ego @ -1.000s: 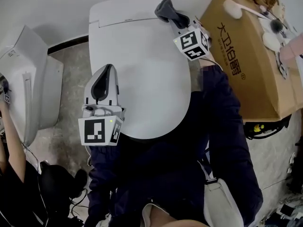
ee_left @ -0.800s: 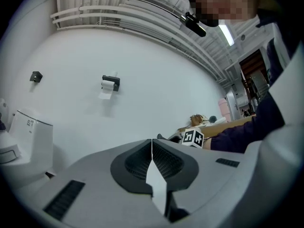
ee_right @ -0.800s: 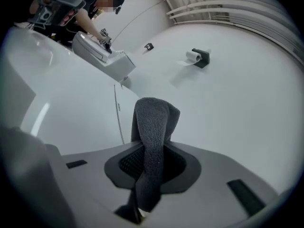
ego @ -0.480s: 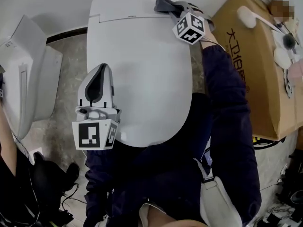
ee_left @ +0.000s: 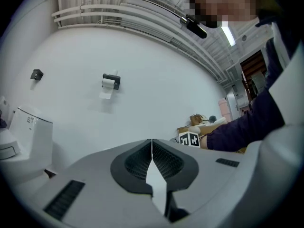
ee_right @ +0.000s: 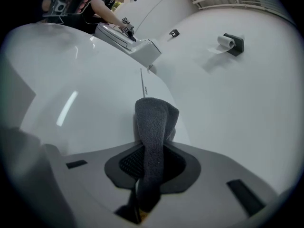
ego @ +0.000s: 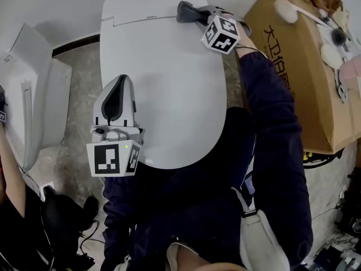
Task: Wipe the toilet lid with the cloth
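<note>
A white toilet lid [ego: 163, 78] lies closed in the middle of the head view. My right gripper [ego: 194, 13] is at its far right corner near the hinge, shut on a dark grey cloth [ego: 186, 10] that presses against the lid. The right gripper view shows the cloth [ee_right: 153, 141] pinched between the jaws, sticking out over the lid [ee_right: 85, 89]. Over the lid's near left edge hovers my left gripper [ego: 118, 92], its jaws closed together with nothing between them; in the left gripper view [ee_left: 152, 163] it points up at the wall.
A brown cardboard box [ego: 299, 72] with brushes on top stands right of the toilet. A second white toilet [ego: 28, 106] stands at the left, with another person's arm [ego: 11, 174] beside it. A paper holder [ee_right: 232, 42] hangs on the white wall.
My right gripper has carried the cloth leftward along the lid's far edge. The left gripper has barely moved.
</note>
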{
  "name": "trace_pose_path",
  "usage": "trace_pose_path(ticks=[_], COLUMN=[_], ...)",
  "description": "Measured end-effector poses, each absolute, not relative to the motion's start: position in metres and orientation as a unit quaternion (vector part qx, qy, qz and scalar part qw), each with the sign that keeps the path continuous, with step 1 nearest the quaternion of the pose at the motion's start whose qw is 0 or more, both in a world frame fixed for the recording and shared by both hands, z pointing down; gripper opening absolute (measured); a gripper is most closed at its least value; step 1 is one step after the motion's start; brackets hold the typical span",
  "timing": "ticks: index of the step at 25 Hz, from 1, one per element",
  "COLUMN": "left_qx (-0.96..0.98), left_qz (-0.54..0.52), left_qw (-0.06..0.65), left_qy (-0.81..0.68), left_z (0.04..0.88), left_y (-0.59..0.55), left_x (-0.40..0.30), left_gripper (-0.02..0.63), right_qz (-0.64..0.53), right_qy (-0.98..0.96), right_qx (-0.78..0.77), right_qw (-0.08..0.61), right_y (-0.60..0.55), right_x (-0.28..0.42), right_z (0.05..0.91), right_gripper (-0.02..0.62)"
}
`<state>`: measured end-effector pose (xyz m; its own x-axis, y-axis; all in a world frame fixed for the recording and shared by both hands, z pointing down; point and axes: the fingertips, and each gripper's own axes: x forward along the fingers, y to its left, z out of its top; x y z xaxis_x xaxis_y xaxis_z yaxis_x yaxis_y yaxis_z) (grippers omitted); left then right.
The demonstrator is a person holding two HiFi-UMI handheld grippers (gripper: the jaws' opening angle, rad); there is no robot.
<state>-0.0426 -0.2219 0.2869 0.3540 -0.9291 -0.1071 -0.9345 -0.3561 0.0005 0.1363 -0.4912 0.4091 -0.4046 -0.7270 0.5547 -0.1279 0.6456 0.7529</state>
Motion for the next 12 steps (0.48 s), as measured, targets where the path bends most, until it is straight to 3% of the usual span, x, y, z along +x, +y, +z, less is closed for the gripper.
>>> trace_pose_path(ticks=[12], left_qx=[-0.849], left_qz=[0.048], left_qw=[0.026], left_qy=[0.525], left_z=[0.285], left_y=[-0.2], left_x=[-0.029], left_gripper=[0.017], right_qz=[-0.3], right_qy=[-0.79], right_qx=[0.248], right_qw=[0.475], right_y=[-0.378], right_x=[0.148], right_z=[0.416], right_gripper=[0.078])
